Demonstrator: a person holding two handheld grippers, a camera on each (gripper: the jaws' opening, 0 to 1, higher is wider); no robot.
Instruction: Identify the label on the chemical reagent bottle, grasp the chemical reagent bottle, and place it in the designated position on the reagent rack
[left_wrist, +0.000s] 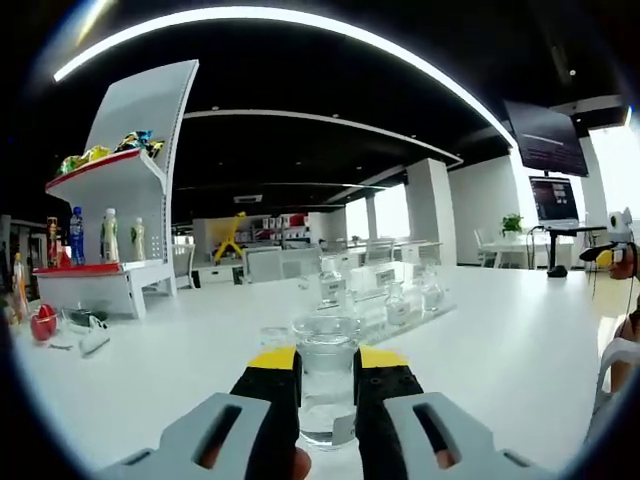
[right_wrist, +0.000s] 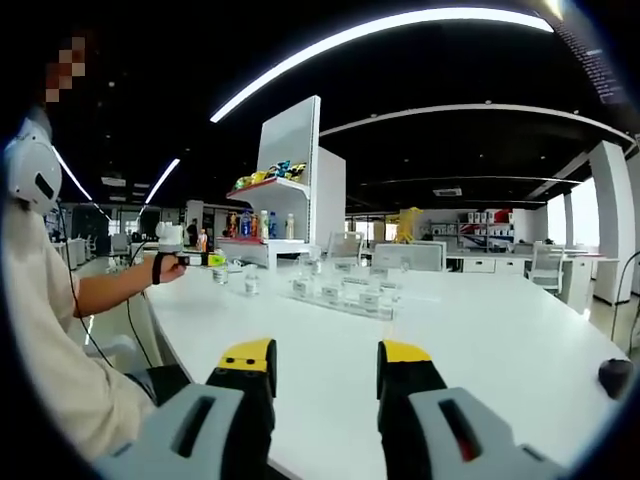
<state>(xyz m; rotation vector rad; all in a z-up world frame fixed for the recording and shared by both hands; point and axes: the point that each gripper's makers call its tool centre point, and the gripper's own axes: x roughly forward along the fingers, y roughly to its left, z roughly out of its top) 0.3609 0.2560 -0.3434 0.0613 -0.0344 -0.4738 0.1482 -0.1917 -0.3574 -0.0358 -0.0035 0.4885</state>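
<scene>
My left gripper (left_wrist: 327, 372) is clamped on a clear bottle (left_wrist: 326, 385), held upright over the table (left_wrist: 200, 360). Right gripper (right_wrist: 325, 372) is wide open, holding nothing. The rack (left_wrist: 395, 305) sits just beyond the bottle.

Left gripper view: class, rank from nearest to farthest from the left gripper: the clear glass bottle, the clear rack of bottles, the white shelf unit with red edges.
1. Clear glass bottle, between the left gripper jaws.
2. Clear rack of bottles, mid-table, ahead.
3. White shelf unit with red edges, far left.
</scene>
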